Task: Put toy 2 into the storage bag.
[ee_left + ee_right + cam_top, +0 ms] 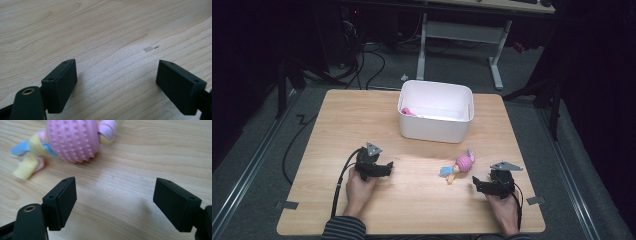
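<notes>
So, wooden table with a white bin at far centre, something pink inside at its left wall. Pink spiky toy with blue and yellow strips lies on bare wood near the bin, right of centre. Right gripper sits just near-right of the toy, jaws apart, nothing between them, close to the table's near-right edge. Left gripper rests left of centre, jaws wide apart over bare wood. Open wood between the two grippers and along the left side. Dark floor, cables and desk legs beyond.
</notes>
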### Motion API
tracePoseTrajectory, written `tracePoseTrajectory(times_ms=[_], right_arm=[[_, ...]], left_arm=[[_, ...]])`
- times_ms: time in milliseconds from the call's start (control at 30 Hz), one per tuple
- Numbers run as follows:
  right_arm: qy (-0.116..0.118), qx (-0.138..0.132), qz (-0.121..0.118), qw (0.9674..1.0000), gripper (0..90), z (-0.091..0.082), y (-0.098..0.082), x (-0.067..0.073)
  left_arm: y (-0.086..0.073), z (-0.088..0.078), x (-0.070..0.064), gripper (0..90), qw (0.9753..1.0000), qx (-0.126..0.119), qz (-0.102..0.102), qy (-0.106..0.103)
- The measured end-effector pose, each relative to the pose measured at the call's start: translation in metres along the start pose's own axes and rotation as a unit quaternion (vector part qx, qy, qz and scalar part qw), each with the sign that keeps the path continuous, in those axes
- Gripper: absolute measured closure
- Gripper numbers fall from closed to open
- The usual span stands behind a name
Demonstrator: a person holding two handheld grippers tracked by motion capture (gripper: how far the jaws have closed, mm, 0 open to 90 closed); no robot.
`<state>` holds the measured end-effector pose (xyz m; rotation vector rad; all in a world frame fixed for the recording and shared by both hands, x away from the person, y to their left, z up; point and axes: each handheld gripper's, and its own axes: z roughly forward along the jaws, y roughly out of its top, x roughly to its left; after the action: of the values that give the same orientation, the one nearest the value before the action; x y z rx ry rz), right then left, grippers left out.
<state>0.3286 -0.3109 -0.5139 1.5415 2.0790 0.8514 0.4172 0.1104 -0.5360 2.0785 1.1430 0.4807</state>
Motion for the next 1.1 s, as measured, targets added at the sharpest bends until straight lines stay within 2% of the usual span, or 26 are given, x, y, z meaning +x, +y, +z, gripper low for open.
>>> tracePoseTrajectory(times_ms=[200, 433, 600, 800, 1100], right_arm=[[0.016, -0.009, -0.013, 0.9997, 15.8, -0.007, 0.009, 0.009], [0.019, -0.011, -0.042, 0.9989, 13.9, -0.008, 0.027, 0.019], [0.023, -0.012, -0.051, 0.9984, 12.0, -0.007, 0.04, 0.025], [0.024, -0.01, -0.052, 0.9983, 11.2, -0.001, 0.054, 0.029], [0.029, 0.016, -0.044, 0.9985, 3.1, 0.017, 0.064, 0.033]], left_arm=[[0.0, 0.0, 0.0, 17.4, 1.0, 0.0, 0.0, 0.0], [0.0, 0.0, 0.0, 17.4, 1.0, 0.0, 0.0, 0.0], [0.0, 0.0, 0.0, 17.4, 1.0, 0.0, 0.0, -0.001], [0.0, 0.0, 0.0, 17.4, 1.0, 0.0, 0.001, -0.001], [0.0, 0.0, 0.0, 17.4, 1.0, 0.0, 0.001, -0.001]])
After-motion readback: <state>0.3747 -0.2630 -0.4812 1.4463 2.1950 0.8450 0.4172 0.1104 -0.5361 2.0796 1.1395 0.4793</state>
